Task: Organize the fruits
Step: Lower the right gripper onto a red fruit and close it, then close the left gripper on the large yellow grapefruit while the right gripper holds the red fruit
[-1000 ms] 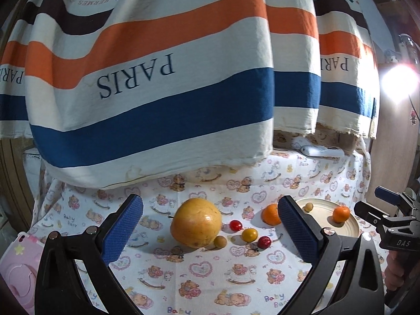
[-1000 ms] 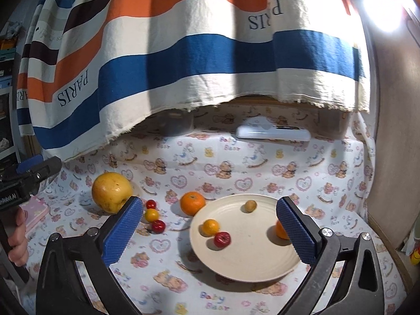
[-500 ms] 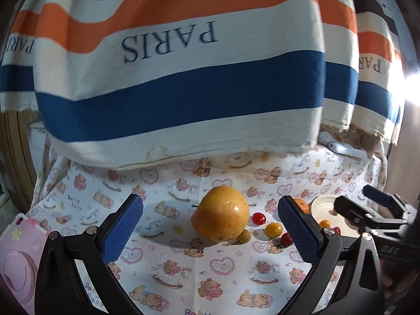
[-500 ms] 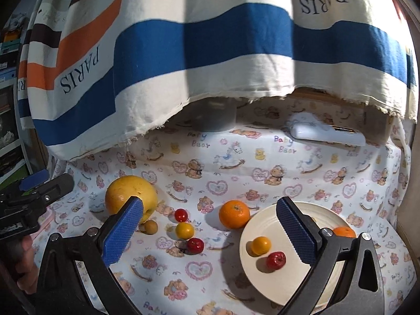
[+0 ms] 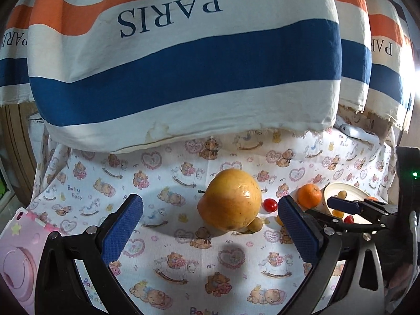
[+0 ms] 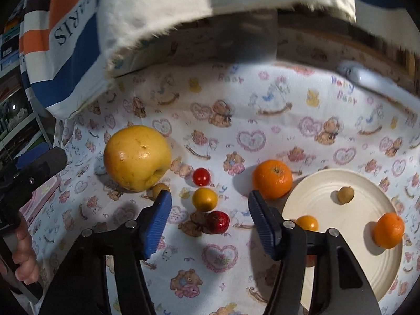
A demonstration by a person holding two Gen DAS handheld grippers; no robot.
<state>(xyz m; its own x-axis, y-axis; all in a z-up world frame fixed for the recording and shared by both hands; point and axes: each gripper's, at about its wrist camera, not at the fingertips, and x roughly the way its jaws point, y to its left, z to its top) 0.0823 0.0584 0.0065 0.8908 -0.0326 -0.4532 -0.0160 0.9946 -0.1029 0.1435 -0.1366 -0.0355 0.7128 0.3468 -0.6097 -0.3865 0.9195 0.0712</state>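
Only the right wrist view shows the whole plate (image 6: 367, 270); the right gripper (image 6: 210, 216), jaws closing, grips nothing above a small red fruit (image 6: 218, 222). Wide apart, the left gripper (image 5: 210, 225) is empty too. Fruit sits on a teddy-bear cloth (image 5: 168, 257) below a striped cloth (image 5: 183, 60).

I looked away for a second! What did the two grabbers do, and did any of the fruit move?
The right gripper swung from over the plate toward the loose fruit on the cloth, and its jaws are closing around the small red fruit, not yet pressing it. The left gripper crept nearer the big yellow fruit, open and empty. No fruit moved; the plate holds the same pieces.
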